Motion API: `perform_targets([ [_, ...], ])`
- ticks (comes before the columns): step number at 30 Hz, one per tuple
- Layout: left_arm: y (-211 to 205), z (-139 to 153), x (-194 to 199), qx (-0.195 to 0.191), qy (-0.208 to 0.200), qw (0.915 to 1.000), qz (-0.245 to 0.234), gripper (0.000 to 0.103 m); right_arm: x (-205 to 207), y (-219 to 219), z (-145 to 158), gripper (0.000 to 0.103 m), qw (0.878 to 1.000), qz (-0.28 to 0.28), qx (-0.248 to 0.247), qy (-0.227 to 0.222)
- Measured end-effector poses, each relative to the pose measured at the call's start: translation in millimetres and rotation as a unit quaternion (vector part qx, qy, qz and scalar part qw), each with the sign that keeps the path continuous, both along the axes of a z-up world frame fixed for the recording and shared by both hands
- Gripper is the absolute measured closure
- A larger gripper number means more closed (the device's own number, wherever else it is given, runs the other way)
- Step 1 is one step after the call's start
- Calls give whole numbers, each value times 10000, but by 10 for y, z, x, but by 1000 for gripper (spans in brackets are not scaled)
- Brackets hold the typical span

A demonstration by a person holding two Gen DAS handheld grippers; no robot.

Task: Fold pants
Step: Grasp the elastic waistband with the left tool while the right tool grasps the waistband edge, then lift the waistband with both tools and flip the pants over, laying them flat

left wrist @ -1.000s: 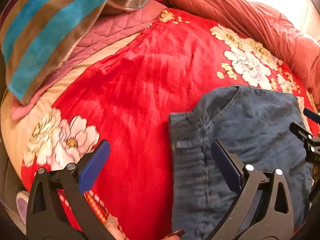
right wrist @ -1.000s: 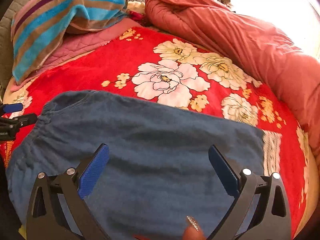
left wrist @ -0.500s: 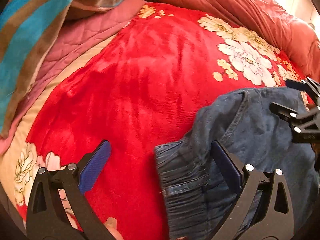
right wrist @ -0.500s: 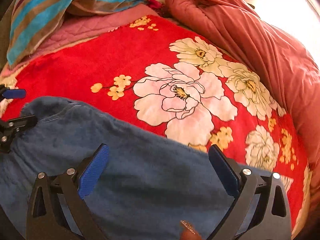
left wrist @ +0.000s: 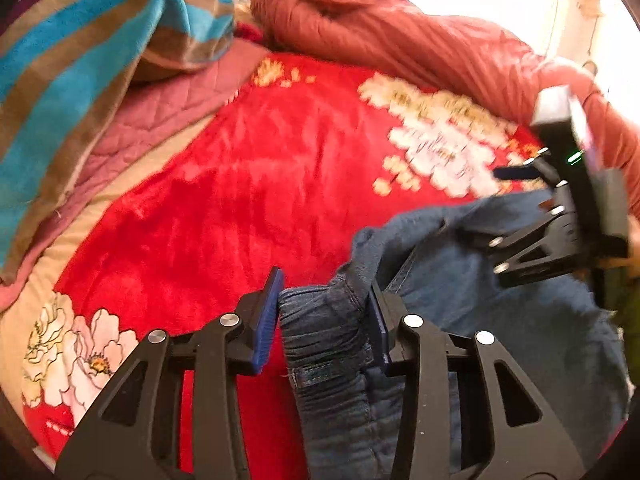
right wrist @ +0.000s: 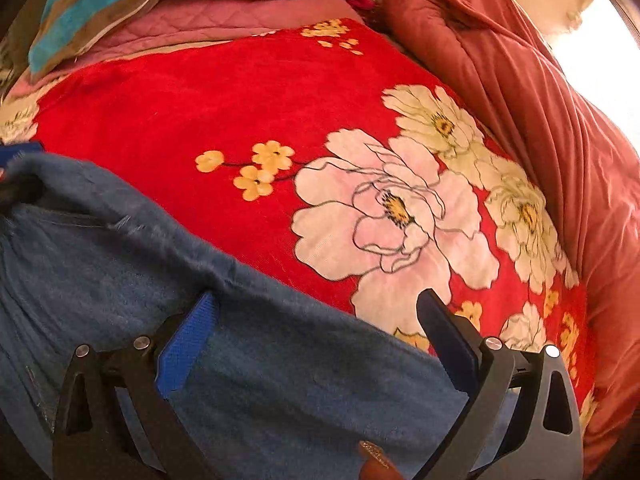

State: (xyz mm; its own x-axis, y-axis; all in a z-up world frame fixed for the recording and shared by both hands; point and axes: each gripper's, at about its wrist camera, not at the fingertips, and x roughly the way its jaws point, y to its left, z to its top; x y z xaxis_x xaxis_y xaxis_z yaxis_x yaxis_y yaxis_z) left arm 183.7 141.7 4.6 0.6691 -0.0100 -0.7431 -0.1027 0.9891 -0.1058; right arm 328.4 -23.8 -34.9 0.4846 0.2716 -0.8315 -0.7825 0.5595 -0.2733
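Blue denim pants (left wrist: 520,340) lie crumpled on a red flowered blanket (left wrist: 240,200). My left gripper (left wrist: 324,320) has its jaws closing around the bunched elastic waistband (left wrist: 324,340). The right pad lies against the cloth, and a sliver of blanket still shows beside the left pad. My right gripper (right wrist: 320,332) hovers wide open over the far edge of the pants (right wrist: 120,280), with nothing between its pads. It also shows in the left wrist view, as the right gripper (left wrist: 492,204) above the pants. The left gripper (right wrist: 16,172) peeks in at the left edge of the right wrist view.
A rust-red quilt (left wrist: 400,32) is rolled along the far side of the bed. A striped blanket (left wrist: 80,60) and a pink quilted cover (left wrist: 160,120) are piled at the left. A fingertip (right wrist: 372,456) shows at the bottom edge.
The left jaws have narrowed from wide open to close around the waistband corner, which has bunched up. The right gripper has rolled and shifted toward the pants' far edge.
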Motion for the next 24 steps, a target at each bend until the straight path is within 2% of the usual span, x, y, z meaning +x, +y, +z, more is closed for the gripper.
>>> perform_targets([
  [3, -30, 110, -67, -73, -168, 9998, -56, 73, -53, 40, 3, 9, 9999, 133, -52, -22],
  [5, -57, 129, -108, -95, -205, 9997, -87, 73, -105, 49, 8, 28, 9997, 240, 2, 88],
  [6, -62, 128, -117, -90, -205, 9997, -103, 73, -136, 52, 9, 33, 9995, 293, 26, 119],
  [7, -69, 128, -134, -61, -215, 9997, -102, 73, -180, 48, 12, 45, 9990, 385, 86, 213],
  [8, -73, 128, -147, -44, -227, 9997, -101, 73, -215, 42, 21, 63, 9983, 451, 177, 334],
  [10, -63, 129, -171, -26, -236, 9997, -83, 73, -288, 5, 58, 79, 9973, 387, 378, 494],
  [17, -11, 178, -299, 46, -333, 9994, -17, 73, -680, -317, 370, 89, 9923, 149, 1165, 384],
  [24, -132, 261, -520, 186, -471, 9986, -121, 73, -1098, -686, 615, 93, 9821, -72, 1844, 368],
])
